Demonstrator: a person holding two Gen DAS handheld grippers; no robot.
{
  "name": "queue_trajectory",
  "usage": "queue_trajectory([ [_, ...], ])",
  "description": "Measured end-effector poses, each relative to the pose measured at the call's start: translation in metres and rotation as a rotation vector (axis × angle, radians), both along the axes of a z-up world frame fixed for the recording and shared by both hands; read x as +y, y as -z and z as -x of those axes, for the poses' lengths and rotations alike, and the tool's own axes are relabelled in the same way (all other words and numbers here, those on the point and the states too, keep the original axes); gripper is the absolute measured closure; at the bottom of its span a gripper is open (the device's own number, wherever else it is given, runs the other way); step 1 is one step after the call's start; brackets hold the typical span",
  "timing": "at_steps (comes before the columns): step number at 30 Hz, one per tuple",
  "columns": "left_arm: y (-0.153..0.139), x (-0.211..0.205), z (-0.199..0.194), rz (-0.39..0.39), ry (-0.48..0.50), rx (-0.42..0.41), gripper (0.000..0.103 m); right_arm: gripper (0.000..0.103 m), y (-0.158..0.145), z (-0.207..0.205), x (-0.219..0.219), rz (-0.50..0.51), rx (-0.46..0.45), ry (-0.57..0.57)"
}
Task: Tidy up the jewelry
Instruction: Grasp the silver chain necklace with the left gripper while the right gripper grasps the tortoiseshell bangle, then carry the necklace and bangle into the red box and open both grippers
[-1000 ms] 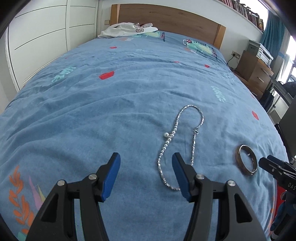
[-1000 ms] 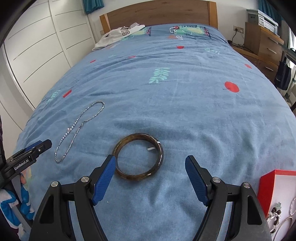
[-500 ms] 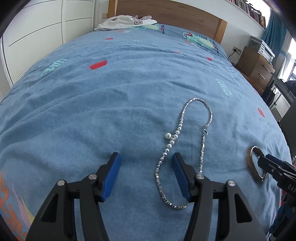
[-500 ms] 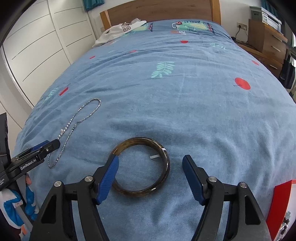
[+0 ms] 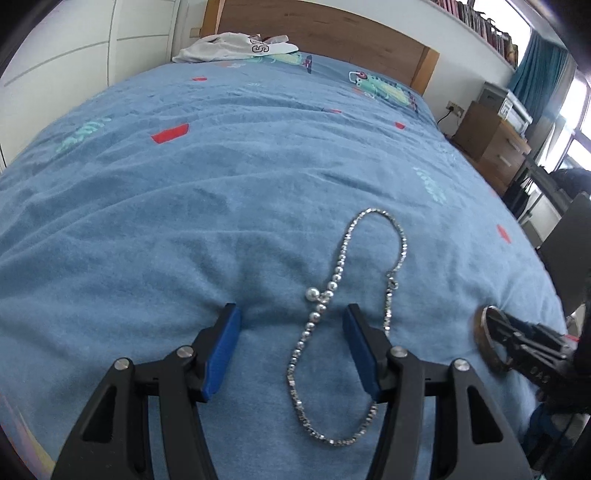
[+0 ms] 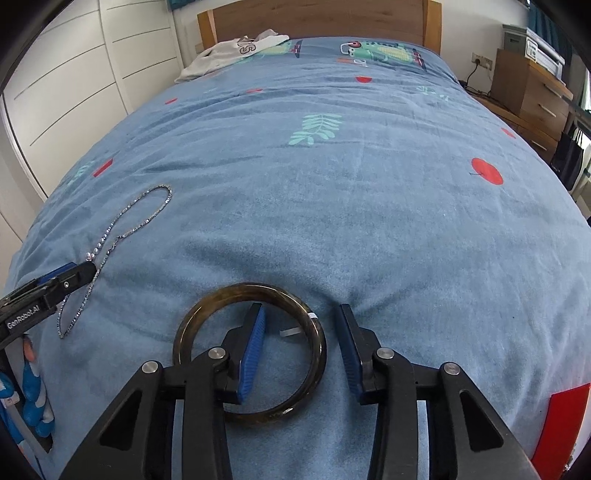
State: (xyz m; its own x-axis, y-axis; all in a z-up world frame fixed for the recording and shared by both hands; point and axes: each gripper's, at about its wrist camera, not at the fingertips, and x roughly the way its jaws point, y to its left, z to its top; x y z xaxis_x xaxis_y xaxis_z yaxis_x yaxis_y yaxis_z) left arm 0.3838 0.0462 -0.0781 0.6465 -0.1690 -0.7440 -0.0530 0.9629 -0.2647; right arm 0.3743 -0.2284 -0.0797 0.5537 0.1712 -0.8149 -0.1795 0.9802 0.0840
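Overhead, blue patterned bedspread (image 6: 369,221), wooden headboard (image 6: 317,18), white wardrobe (image 6: 66,74), bangle (image 6: 317,343)

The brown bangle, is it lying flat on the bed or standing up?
Lying flat. The brown bangle rests on the blue bedspread, its whole ring showing, with the open right gripper straddling its right rim.

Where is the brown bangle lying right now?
The brown bangle lies on the blue bedspread under the right gripper, whose open fingers straddle its right rim; the necklace lies to its left.
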Motion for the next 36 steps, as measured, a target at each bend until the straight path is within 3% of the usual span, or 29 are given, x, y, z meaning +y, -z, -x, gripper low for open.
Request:
queue_trajectory([
  [4,-0.002,-0.001,-0.003,0.098,0.031,0.004,0.047,0.064,0.001,0.001,-0.002,-0.011,-0.001,0.001],
  [6,-0.002,-0.008,-0.004,0.107,0.062,0.010,0.047,0.064,0.000,0.000,-0.003,-0.013,0.000,0.000],
  [10,0.001,-0.031,-0.003,0.059,0.115,0.017,0.047,0.063,0.000,-0.001,-0.004,-0.021,0.002,0.000],
  [13,0.002,-0.046,-0.001,-0.027,0.131,0.016,0.050,0.065,0.001,0.001,-0.002,-0.009,0.000,-0.010],
  [14,0.002,-0.049,0.000,-0.055,0.130,0.010,0.056,0.070,0.001,0.003,0.000,-0.004,-0.003,-0.015],
  [16,0.004,-0.048,-0.001,-0.089,0.116,0.011,0.092,0.086,0.000,0.008,0.003,0.017,-0.012,-0.021],
  [18,0.003,-0.042,0.000,-0.087,0.098,0.009,0.099,0.089,-0.001,0.011,0.006,0.043,-0.022,-0.029],
  [21,-0.002,-0.039,0.007,-0.147,0.061,-0.009,0.099,0.091,-0.004,0.016,0.011,0.085,-0.053,-0.034],
  [27,-0.028,-0.025,0.026,-0.134,0.019,-0.079,0.099,0.092,-0.019,0.032,0.014,0.094,-0.121,-0.033],
  [36,-0.085,-0.038,0.060,-0.175,0.055,-0.169,0.099,0.093,-0.058,0.065,0.006,0.047,-0.172,-0.015],
])
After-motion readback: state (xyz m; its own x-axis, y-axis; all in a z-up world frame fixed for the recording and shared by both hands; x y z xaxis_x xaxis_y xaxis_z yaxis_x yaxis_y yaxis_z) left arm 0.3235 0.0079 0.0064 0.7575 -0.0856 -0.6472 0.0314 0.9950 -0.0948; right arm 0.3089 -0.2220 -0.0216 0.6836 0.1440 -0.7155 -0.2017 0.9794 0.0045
